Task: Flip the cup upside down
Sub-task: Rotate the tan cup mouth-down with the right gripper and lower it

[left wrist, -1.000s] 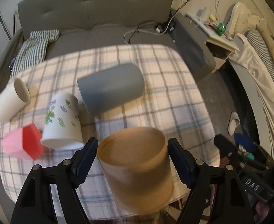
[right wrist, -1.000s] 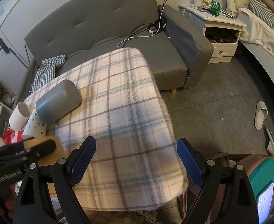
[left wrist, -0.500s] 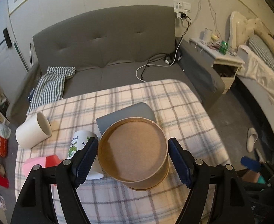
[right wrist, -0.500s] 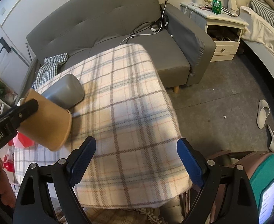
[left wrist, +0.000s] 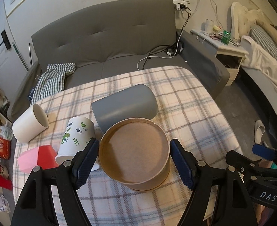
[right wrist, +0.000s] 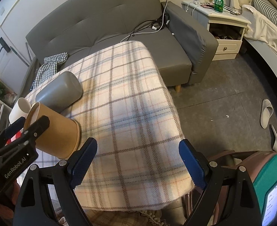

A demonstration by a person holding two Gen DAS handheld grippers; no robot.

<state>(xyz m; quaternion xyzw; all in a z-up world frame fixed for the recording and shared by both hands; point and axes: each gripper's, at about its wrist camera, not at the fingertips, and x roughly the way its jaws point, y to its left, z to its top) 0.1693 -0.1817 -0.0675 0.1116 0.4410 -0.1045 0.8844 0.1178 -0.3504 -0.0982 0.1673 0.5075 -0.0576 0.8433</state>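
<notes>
Left wrist view: the left gripper clasps the brown paper cup, now lowered upside down toward the plaid cloth, base facing up; the right gripper stays spread, empty.

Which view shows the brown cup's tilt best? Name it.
Right wrist view. It shows the brown cup side-on in the left gripper, leaning, its wide mouth low at the tablecloth. The left wrist view looks straight onto its recessed base, so the tilt is hard to judge.
</notes>
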